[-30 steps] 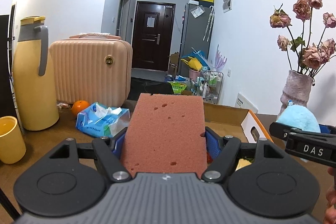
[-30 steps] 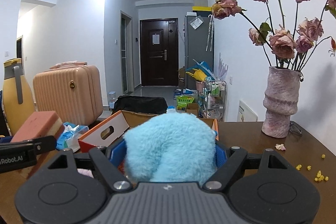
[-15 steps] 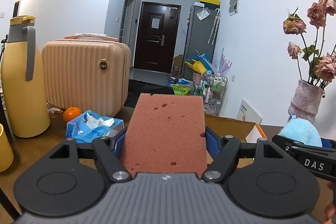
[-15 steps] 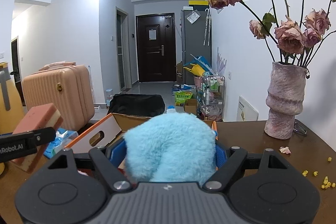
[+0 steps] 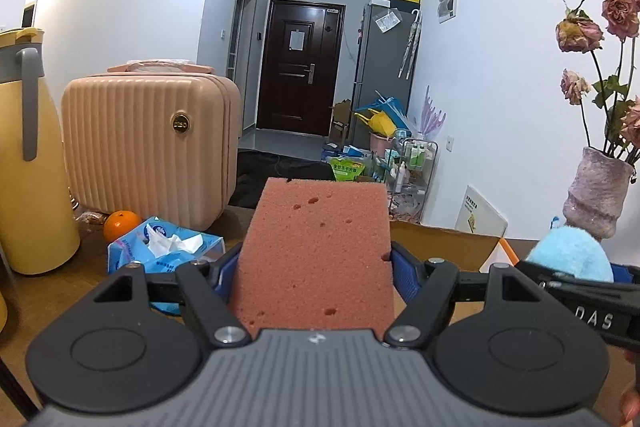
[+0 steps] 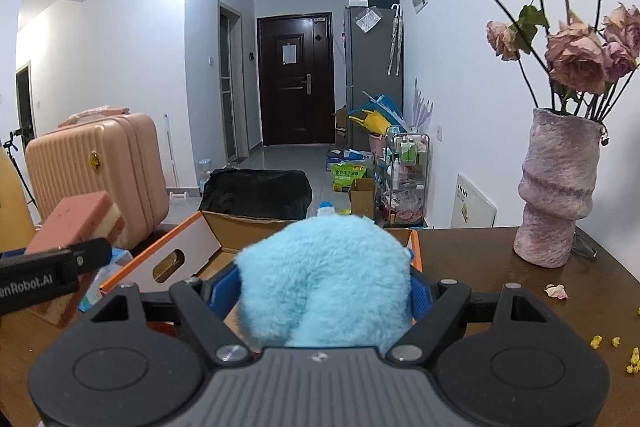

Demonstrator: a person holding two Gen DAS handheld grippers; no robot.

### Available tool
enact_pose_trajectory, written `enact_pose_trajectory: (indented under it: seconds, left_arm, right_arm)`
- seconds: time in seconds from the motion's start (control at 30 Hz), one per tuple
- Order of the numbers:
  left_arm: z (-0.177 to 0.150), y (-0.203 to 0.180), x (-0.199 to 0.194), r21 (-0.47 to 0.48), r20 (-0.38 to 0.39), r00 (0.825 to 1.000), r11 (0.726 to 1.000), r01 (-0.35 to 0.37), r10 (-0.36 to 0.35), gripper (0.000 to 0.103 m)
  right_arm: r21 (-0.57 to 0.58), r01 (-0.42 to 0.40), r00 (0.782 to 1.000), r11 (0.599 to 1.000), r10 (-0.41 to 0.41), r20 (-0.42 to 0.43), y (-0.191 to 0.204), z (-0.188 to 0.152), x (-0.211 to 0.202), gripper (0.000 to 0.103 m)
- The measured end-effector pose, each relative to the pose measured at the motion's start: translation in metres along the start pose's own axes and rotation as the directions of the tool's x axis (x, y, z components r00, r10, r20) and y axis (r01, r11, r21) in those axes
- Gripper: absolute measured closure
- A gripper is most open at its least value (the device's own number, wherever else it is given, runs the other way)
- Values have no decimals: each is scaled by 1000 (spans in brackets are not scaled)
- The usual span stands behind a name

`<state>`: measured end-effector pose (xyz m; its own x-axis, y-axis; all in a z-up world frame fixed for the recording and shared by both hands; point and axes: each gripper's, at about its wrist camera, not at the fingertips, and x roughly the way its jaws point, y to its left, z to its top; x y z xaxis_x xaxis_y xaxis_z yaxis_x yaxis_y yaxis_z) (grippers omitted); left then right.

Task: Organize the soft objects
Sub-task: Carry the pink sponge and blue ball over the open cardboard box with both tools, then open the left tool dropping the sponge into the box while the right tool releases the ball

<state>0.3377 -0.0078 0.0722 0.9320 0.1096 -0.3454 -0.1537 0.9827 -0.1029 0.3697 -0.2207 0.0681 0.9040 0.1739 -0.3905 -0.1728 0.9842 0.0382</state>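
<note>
Sponge (image 5: pixel 316 251): pinkish, clamped upright in left gripper (image 5: pixel 312 267), raised above tabletop (image 5: pixel 60 291).
Plush toy (image 6: pixel 326 275): blue, fluffy, squeezed in right gripper (image 6: pixel 326 291), just before open cardboard box (image 6: pixel 240 227).
Tissue pack (image 5: pixel 160 243): left of sponge, beside orange (image 5: pixel 122 225).

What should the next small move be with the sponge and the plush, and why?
Probably lower the right gripper toward the open cardboard box and release the plush there. The plush is clamped and held above the box, which sits right in front. The left gripper holds the sponge beside it and could follow.
</note>
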Motion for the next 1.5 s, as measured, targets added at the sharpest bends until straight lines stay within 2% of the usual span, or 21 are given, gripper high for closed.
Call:
enact_pose_trajectory:
  seconds: [0.73, 1.13, 1.3, 1.5]
  left_arm:
    - [5, -10, 69, 48, -38, 999, 998, -33, 35, 29]
    - [-4, -11, 108, 83, -43, 997, 994, -68, 72, 29]
    - [-15, -9, 118, 85, -55, 995, 993, -82, 87, 28]
    - [-21, -6, 119, 76, -34, 996, 994, -75, 77, 28]
  right_arm:
    - [-52, 35, 995, 998, -40, -95, 5, 2, 67, 23]
    - [-77, 54, 986, 996, -66, -150, 9, -12, 103, 22]
    - [-96, 72, 988, 993, -84, -132, 14, -18, 104, 22]
    - [-91, 84, 985, 992, -97, -142, 14, -22, 106, 22]
